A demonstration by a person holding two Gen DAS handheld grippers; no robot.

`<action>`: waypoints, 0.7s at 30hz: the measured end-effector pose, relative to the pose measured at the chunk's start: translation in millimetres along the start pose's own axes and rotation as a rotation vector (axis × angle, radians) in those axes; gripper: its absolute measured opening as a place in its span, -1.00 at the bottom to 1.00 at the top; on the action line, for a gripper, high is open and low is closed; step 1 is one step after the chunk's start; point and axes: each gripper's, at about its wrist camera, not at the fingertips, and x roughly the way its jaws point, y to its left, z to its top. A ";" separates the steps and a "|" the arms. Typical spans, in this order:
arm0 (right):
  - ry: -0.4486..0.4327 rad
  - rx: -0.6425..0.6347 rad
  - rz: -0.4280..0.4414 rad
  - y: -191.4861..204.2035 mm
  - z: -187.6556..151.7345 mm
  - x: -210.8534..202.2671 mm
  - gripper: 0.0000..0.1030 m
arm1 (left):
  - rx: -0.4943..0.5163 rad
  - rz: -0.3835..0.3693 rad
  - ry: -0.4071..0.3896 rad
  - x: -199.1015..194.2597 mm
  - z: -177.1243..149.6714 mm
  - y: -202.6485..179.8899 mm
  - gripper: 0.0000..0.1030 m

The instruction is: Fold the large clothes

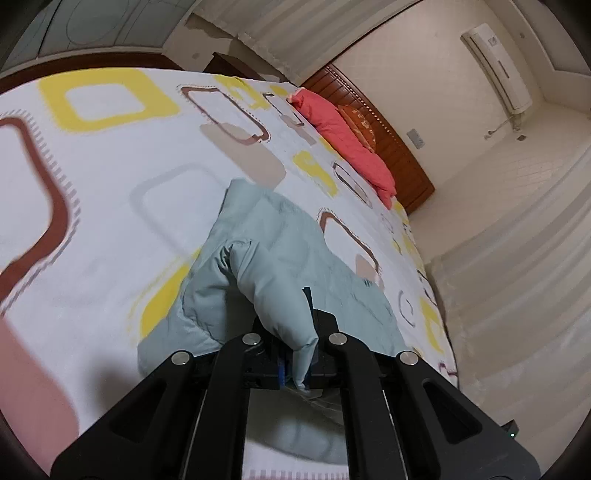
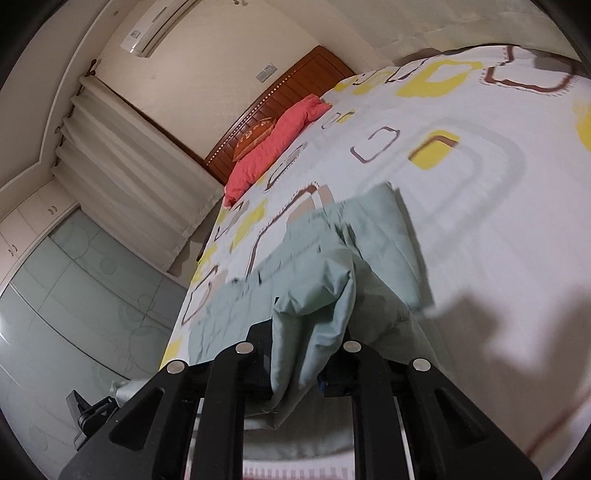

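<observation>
Ok, both grippers clamped on same item. Left gripper (image 1: 297, 354) has its jaws closed on a pinched fold of the pale green padded garment (image 1: 273, 251); cloth bunches up just ahead of the fingers and runs down between them. Rest of garment spreads flat ahead of the gripper and to both sides on the bedsheet (image 1: 110, 192), white w/ yellow and brown square pattern. Further ahead and to the right: coral quilt (image 1: 347, 140) bunched against the wooden headboard (image 1: 399, 147), w/ an orange patterned pillow (image 1: 358, 123) touching it. AC unit (image 1: 496, 66) on wall far right-ahead. Curtain (image 1: 517, 280) hangs to the right past bed edge.

Right gripper (image 2: 301, 369) likewise gripping a bunched fold of the garment (image 2: 332, 280), fabric hanging down between the fingers, more of it flat ahead and left, partly motion-blurred. Sheet (image 2: 480, 184) extends ahead-right. Coral quilt (image 2: 269, 147) and pillow (image 2: 255, 138) ahead-left by headboard (image 2: 295, 81). Curtain (image 2: 122, 173) and glass-front wardrobe (image 2: 74, 302) to the left, AC (image 2: 159, 26) up top. Dark shadow on sheet to the right of gripper.
</observation>
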 end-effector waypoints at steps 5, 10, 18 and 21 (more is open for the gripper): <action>0.033 0.009 -0.025 2.8 35.6 60.9 -0.72 | 0.033 0.061 -0.002 51.8 32.6 -12.5 -0.90; 0.082 0.006 -0.060 -1.5 59.0 115.8 -0.72 | 0.081 0.126 0.002 106.6 55.7 -17.9 -0.90; 0.122 -0.019 -0.125 -9.5 75.3 175.3 -0.72 | 0.163 0.219 0.016 167.5 66.2 -16.4 -0.90; 0.129 -0.036 -0.140 -8.3 77.5 183.7 -0.68 | 0.205 0.245 0.016 179.2 67.9 -18.0 -0.90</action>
